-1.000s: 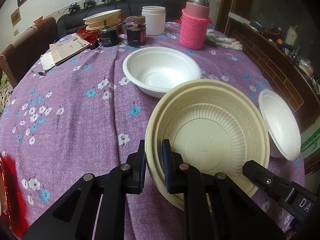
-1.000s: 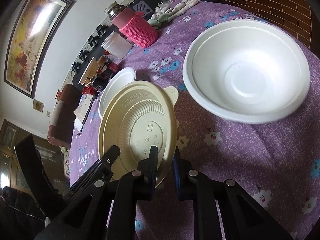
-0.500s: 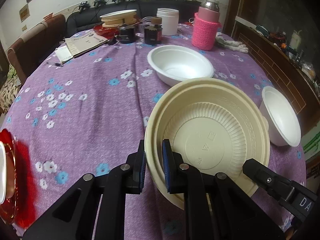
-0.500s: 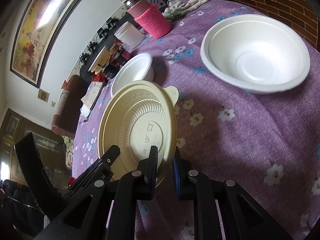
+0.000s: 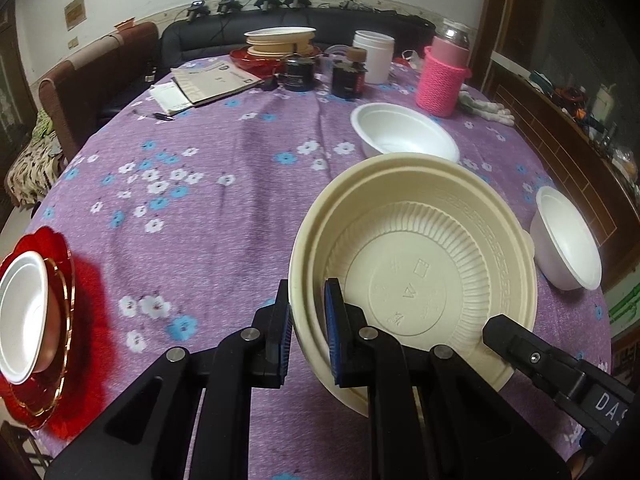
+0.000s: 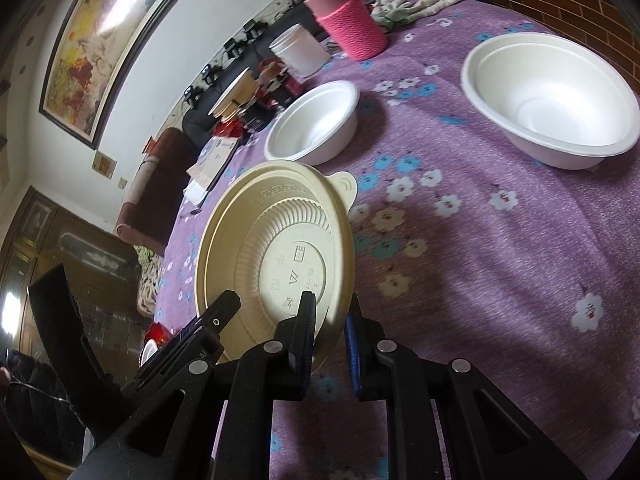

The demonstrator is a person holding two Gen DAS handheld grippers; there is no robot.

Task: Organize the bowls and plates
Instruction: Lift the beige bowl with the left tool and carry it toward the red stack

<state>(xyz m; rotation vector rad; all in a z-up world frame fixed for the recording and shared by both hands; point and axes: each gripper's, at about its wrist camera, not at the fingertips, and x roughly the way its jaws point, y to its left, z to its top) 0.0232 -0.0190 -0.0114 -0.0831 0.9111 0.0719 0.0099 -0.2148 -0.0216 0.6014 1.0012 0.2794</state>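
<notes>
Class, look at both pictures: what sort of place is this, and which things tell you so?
Probably a home living or dining room: a round table under a purple flowered cloth, a black sofa behind it, and a framed painting on the wall.

I see a round counter (image 5: 224,216) with a purple flowery cloth. On it sit two white bowls (image 5: 404,136) (image 5: 568,248), a red plate (image 5: 48,352), a pink knitted bottle (image 5: 440,80) and papers (image 5: 208,82).

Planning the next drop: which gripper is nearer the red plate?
Left. The left gripper is beside the red plate; the right gripper grips the cream bowl's far rim.
</notes>
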